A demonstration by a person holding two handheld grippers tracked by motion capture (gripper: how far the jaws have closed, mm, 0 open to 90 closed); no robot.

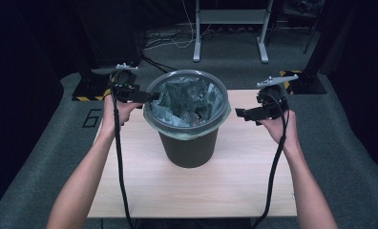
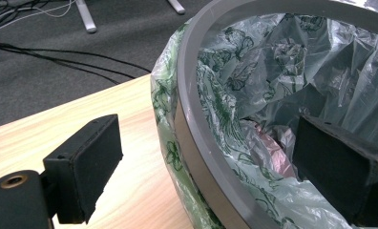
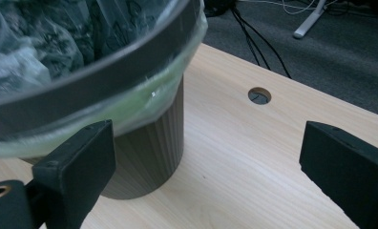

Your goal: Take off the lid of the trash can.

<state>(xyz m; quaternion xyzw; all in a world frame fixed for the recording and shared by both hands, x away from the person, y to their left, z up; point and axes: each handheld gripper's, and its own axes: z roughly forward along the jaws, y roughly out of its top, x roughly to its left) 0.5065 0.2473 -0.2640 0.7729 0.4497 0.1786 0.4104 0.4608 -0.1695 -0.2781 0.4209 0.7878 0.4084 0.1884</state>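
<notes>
Left tool open, straddling bin rim, bag inside.

- Table: a light wood-grain top, rectangular, standing on a grey carpeted floor; its long edges are running across the high view.
- Cable hole: a round opening sitting in the tabletop near its far edge, seen in the right gripper view, with dark cable showing inside.
- Waste bin: a dark, ribbed, round bin standing upright directly on the table, near the middle and towards the far edge; a grey ring is sitting on its rim, and a green-printed plastic liner is hanging inside and folding out under the ring.
</notes>
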